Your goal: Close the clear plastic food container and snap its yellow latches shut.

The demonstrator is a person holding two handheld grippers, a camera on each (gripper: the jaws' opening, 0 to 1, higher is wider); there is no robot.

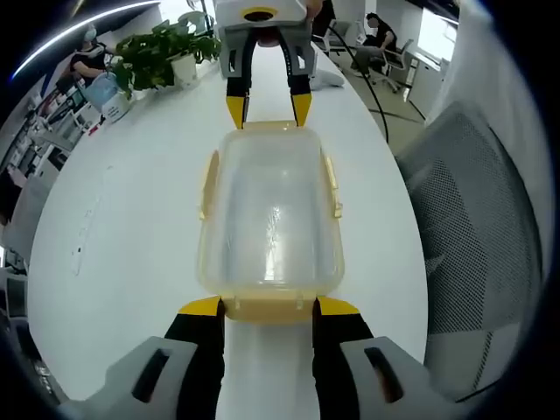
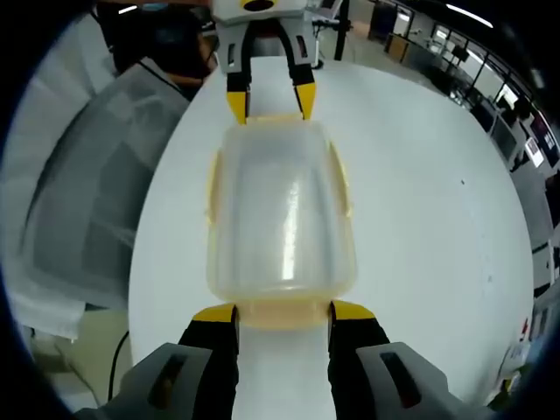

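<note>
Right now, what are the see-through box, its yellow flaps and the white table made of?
The box looks like clear, slightly cloudy plastic: the table shows through it. Its yellow flaps look like soft-tinted, translucent plastic. The white table has a smooth, faintly shiny top, perhaps laminate.

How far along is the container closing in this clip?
Done: the lid sits on the clear container on the white table. In hand: the left claw and right claw are open, one at each end latch. Left: the yellow side latches look flared out, not snapped.
</note>
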